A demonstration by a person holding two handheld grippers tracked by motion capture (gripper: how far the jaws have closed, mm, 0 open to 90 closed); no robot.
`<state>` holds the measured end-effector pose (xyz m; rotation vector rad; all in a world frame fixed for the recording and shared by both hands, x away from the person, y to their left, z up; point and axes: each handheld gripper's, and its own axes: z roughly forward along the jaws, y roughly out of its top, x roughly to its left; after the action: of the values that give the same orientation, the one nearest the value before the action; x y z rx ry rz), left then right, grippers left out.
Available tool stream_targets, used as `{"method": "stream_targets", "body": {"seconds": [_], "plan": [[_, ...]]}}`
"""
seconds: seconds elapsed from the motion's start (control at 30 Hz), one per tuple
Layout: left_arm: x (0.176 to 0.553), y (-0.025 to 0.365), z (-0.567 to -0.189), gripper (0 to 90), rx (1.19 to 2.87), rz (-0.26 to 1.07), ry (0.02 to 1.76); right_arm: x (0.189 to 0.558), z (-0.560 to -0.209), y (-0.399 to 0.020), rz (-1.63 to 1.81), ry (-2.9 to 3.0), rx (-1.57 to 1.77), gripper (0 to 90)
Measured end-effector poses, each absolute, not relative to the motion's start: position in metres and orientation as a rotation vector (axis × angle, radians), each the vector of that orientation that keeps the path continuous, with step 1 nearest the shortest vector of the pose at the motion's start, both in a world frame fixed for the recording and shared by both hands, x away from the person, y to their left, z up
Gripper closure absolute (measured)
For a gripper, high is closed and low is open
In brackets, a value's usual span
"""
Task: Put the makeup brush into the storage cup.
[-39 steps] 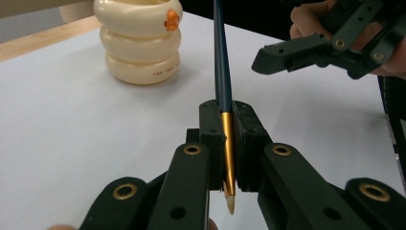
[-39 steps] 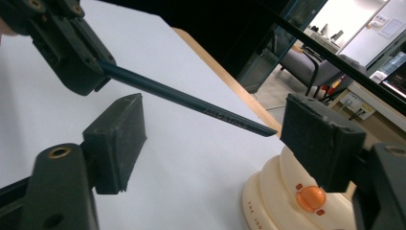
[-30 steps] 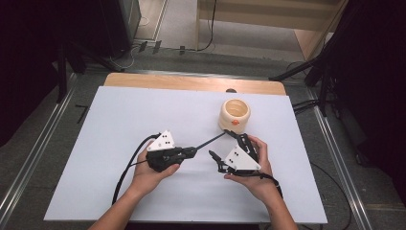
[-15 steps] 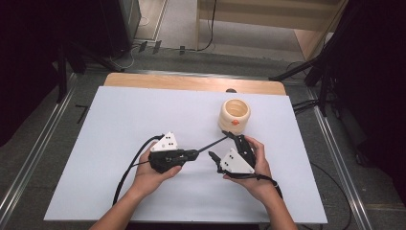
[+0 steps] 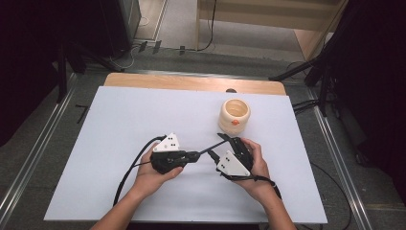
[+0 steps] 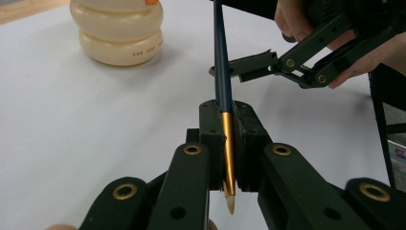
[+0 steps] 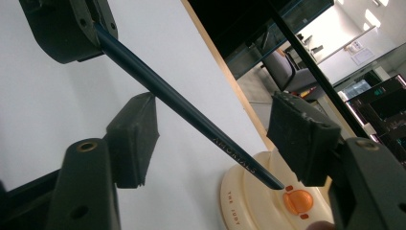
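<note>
Our left tool is clamped on the brush at its gold ferrule, above the white counter. The dark handle runs out between the pads of our right tool, which stand apart, neither pressing it; these jaws have just been closing. Beyond the handle's end, the cream pot sits on the counter, just past the right tool.

Lab: rig table (metal rails).
</note>
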<state>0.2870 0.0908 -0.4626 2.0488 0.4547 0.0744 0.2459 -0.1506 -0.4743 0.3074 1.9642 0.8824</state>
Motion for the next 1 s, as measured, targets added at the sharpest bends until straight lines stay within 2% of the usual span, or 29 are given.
{"method": "stream_targets", "body": {"seconds": [0.33,0.53,1.0], "plan": [[0.2871,0.0909,-0.4627,84.5,2.049,0.072,0.452,0.2476,-0.4761,-0.1536,0.851,1.957,0.304,46.8],[0.2875,0.0914,-0.4623,84.5,2.044,0.071,0.458,0.2474,-0.4757,-0.1548,0.840,1.960,0.288,56.5],[0.2879,0.0911,-0.4634,84.5,2.050,0.072,0.458,0.2482,-0.4762,-0.1561,0.814,1.986,0.270,61.1]]}}
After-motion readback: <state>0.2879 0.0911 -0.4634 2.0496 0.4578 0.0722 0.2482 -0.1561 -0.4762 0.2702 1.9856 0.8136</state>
